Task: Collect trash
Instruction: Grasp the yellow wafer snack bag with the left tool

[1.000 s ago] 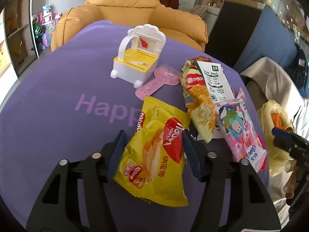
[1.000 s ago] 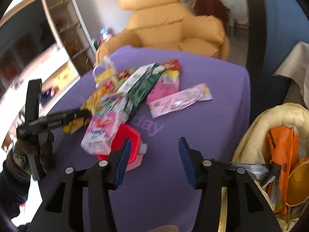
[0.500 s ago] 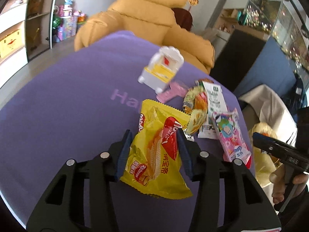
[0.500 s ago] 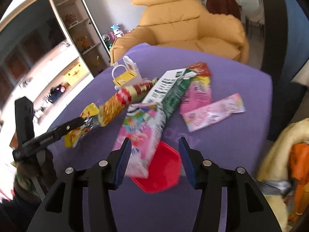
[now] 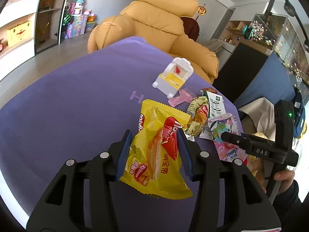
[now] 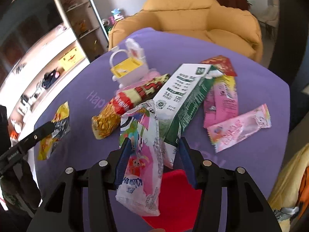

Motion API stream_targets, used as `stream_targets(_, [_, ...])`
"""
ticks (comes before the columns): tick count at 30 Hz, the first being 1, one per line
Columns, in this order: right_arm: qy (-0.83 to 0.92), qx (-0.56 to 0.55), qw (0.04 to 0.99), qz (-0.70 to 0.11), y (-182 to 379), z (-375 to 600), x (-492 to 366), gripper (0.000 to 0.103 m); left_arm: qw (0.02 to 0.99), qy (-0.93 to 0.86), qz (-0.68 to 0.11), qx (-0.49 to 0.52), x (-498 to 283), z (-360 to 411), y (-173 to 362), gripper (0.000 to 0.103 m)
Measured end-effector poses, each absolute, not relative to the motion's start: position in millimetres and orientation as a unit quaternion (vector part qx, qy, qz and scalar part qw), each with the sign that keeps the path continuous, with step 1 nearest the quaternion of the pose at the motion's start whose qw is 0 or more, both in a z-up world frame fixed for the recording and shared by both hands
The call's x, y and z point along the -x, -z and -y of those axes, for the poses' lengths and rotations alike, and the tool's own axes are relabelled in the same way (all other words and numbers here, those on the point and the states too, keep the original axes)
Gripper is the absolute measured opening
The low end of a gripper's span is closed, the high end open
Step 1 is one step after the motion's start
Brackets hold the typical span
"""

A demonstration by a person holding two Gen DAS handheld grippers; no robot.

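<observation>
My left gripper (image 5: pixel 153 135) is shut on a yellow wafer packet (image 5: pixel 158 154) and holds it just above the purple tablecloth (image 5: pixel 77 106); the right wrist view shows the same packet (image 6: pixel 56 131) hanging at the left. My right gripper (image 6: pixel 154 143) stands open over a pile of wrappers. A pink-and-white snack packet (image 6: pixel 143 154) lies between its fingers, with a gap on the right side. Under that packet sits a red dish (image 6: pixel 173 193). A green-and-white carton (image 6: pixel 185 96), a noodle snack packet (image 6: pixel 119 108) and two pink wrappers (image 6: pixel 222 100) lie beyond.
A white-and-yellow toy chair (image 5: pixel 173 77) stands behind the pile. A yellow armchair (image 5: pixel 154 19) is past the table's far edge. A pale bag with orange trash (image 6: pixel 285 183) hangs off the table's right side. Shelves line the left wall.
My left gripper closed on the yellow packet and raised it off the cloth. My right gripper swung from the bag to the pile, so the pink-and-white packet now lies between its fingers.
</observation>
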State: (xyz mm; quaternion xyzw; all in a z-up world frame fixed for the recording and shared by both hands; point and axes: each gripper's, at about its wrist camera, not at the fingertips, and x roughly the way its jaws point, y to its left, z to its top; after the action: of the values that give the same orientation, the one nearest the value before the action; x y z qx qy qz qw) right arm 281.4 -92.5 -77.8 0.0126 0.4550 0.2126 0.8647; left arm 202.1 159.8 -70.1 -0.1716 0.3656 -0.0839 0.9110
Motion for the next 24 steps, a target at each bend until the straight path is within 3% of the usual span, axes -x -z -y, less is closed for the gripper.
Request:
stream_targets(8, [-0.240, 0.022, 0.864, -0.443, 76.3, 76.2, -271.1, 0.048, 0.908, 0.088, -0.368, 0.178, -199.2, -160.0, 73.2, 0.045])
stream_targets(15, [-0.213, -0.067, 0.886, -0.407, 47.2, 106.6, -278.0, 0.048, 0.904, 0.087, -0.372, 0.190, -201.1, -164.2, 75.7, 0.045])
stream_targets(24, [-0.153, -0.154, 0.853, -0.475, 80.4, 118.9, -342.3, 0.048, 0.911, 0.092, -0.359, 0.179, -211.3, -159.7, 68.5, 0.045])
